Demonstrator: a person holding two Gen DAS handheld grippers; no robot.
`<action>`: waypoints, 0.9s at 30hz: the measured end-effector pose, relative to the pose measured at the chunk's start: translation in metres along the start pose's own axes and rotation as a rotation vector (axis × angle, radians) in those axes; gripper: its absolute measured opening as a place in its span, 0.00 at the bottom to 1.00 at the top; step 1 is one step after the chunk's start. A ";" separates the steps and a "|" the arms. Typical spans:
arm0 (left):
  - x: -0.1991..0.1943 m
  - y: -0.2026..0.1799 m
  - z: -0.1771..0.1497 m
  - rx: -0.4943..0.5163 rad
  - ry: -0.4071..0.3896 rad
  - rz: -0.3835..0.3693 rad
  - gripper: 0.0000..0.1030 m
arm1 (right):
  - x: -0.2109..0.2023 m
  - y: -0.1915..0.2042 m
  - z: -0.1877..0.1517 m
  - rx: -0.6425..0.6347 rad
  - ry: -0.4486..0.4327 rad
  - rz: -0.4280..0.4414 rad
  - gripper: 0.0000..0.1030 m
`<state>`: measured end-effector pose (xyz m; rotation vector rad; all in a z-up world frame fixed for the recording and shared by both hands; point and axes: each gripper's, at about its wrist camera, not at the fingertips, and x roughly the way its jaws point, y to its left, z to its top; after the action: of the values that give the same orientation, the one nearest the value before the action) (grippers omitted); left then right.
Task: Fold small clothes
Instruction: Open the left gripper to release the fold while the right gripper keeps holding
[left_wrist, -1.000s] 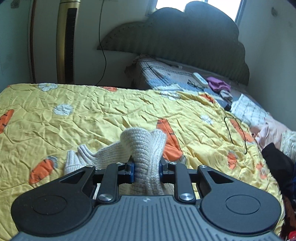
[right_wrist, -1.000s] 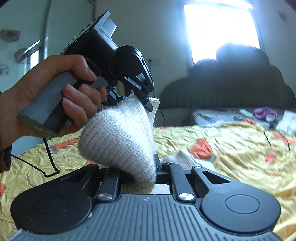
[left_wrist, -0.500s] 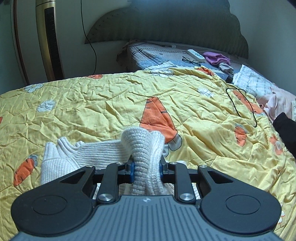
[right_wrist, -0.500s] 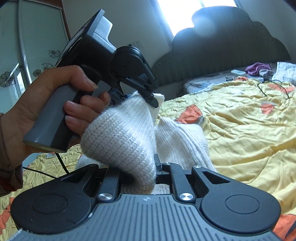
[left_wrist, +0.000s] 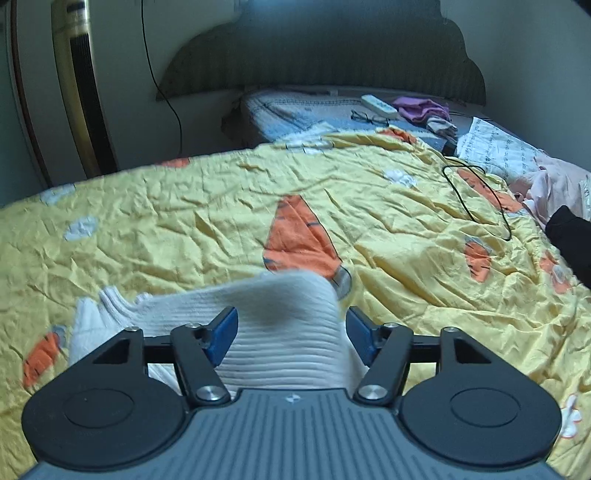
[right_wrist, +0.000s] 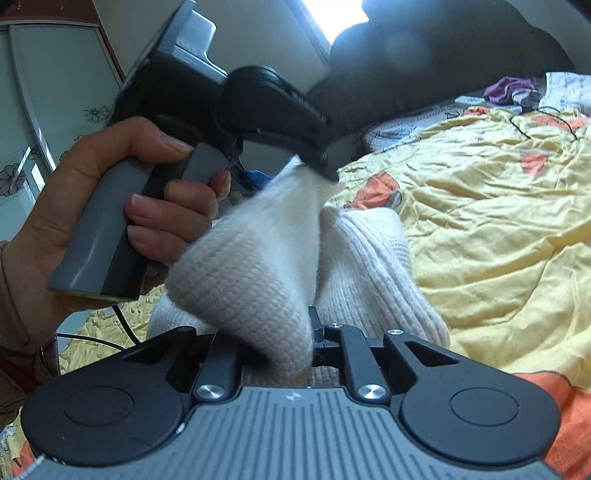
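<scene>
The cream-white ribbed knit garment (left_wrist: 288, 332) lies on the yellow carrot-print bedspread (left_wrist: 406, 229), one end doubled over. The fold is being laid: the left gripper (left_wrist: 291, 326) jaws have just been opening, cloth between them; the right gripper (right_wrist: 280, 341) jaws are clamped on knit. Next: release and flatten.

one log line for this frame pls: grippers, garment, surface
left gripper: jaws just opened, white knit garment lies loose between pads | right gripper: shut on garment | surface: yellow quilt | stage: fold being laid down
</scene>
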<state>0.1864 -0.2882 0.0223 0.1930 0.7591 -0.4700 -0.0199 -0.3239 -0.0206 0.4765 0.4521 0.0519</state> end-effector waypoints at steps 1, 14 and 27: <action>-0.003 -0.001 0.000 0.018 -0.016 0.014 0.63 | 0.001 -0.002 -0.001 0.007 0.004 0.001 0.16; -0.077 0.074 -0.054 -0.040 -0.177 0.185 0.76 | 0.009 -0.031 0.020 0.205 0.032 0.070 0.43; -0.099 0.106 -0.138 -0.080 -0.082 0.100 0.76 | 0.001 -0.067 0.013 0.365 0.095 0.101 0.34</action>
<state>0.0890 -0.1155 -0.0070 0.1354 0.6828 -0.3501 -0.0167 -0.3887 -0.0406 0.8583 0.5336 0.0905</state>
